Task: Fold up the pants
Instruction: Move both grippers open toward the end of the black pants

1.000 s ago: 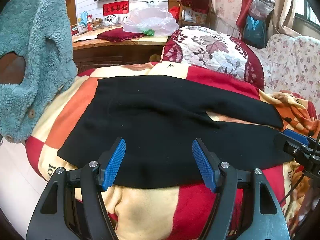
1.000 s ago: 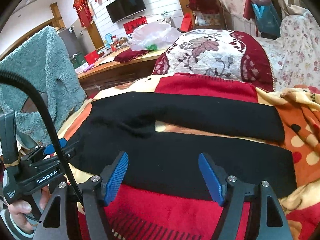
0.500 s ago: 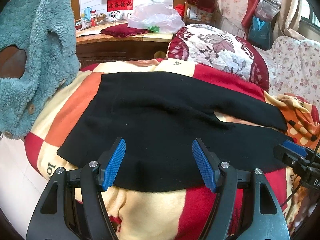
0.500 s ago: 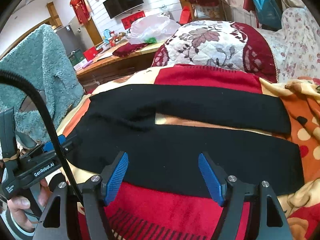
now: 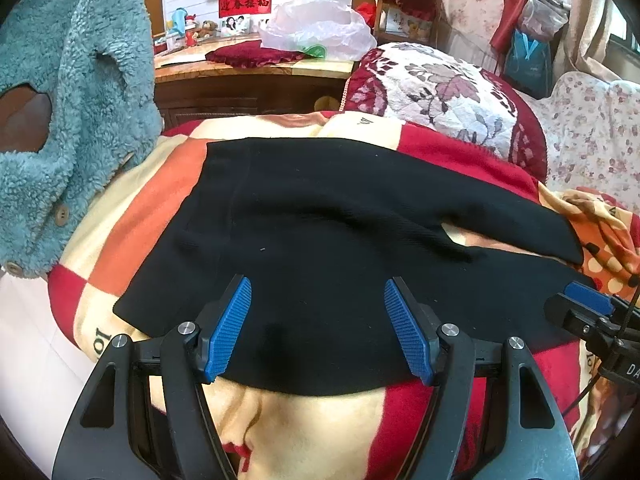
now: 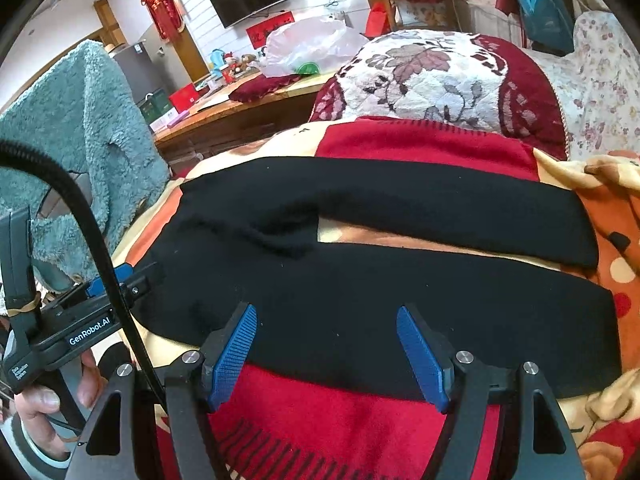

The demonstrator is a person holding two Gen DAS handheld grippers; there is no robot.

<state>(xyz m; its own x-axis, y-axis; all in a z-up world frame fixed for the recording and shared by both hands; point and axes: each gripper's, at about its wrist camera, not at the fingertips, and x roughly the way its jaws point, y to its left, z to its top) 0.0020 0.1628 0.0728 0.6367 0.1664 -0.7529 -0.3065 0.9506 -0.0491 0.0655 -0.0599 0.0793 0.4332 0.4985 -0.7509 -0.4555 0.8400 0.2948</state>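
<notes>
Your work surface: a bed under a patchwork blanket [image 5: 132, 216]

You have the black pants [image 5: 320, 264] spread flat on its red, orange and cream squares, legs slightly parted, with a floral quilted cushion [image 6: 436, 76] at the far edge.

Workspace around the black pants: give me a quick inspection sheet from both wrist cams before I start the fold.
Surface: patterned blanket, red, cream and orange, wrinkled at the right.
Job's things: black pants spread flat and unfolded, both legs running to the right with a gap between them.
Clutter: teal fleece garment hanging at the left, clear of the pants.
Grippers: left gripper and right gripper both open at the near edge of the pants, nothing between the pads.
Cables: black cable arching over the left gripper.
Surroundings: floral cushion, wooden counter with a plastic bag, wall TV.
</notes>
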